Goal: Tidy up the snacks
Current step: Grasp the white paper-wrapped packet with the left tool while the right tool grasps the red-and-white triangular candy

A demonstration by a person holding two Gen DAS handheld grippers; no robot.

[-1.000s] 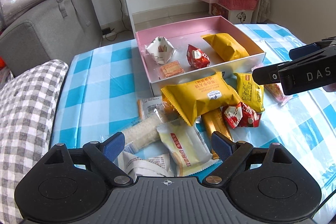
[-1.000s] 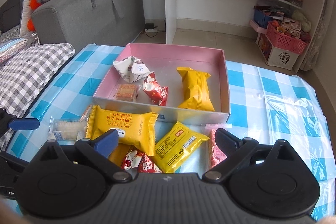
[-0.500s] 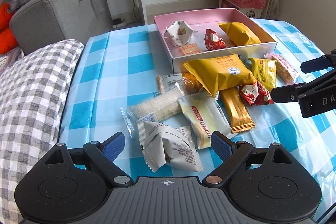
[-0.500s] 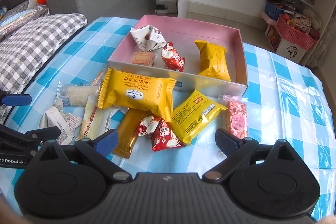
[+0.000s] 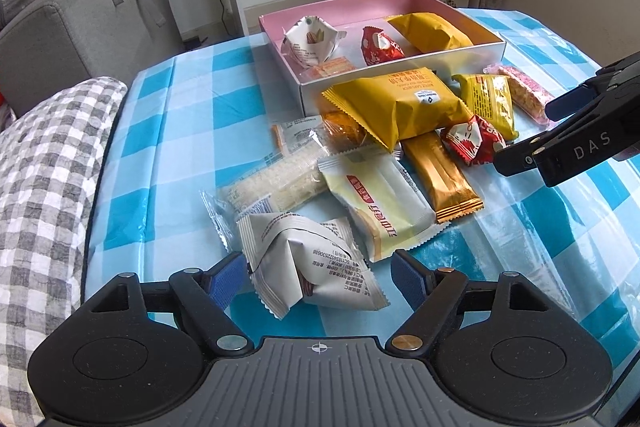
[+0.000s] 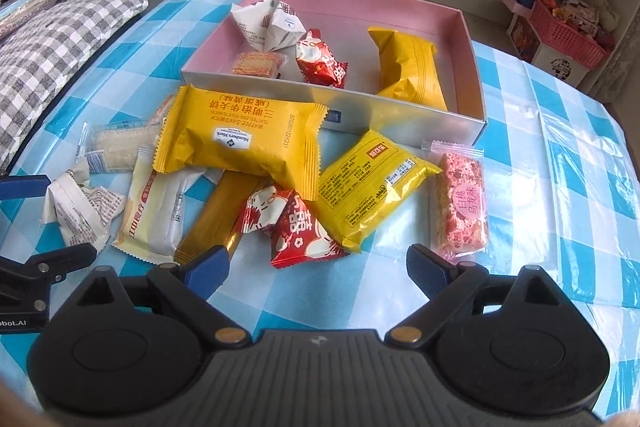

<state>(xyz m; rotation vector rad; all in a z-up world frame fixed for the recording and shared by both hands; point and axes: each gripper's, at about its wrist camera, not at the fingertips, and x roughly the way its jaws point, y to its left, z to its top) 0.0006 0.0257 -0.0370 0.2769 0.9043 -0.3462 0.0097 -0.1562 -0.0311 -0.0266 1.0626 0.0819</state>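
On the table with its blue checked cloth, the left gripper hangs low with fingers spread wide on either side of a white crumpled snack packet, not clearly touching it. The right gripper hovers with fingers also spread, holding nothing, just before a red snack packet. Loose snacks lie in a heap in front of the pink box, among them a large yellow packet. Inside the box lie a white, a red, a yellow and a small orange packet
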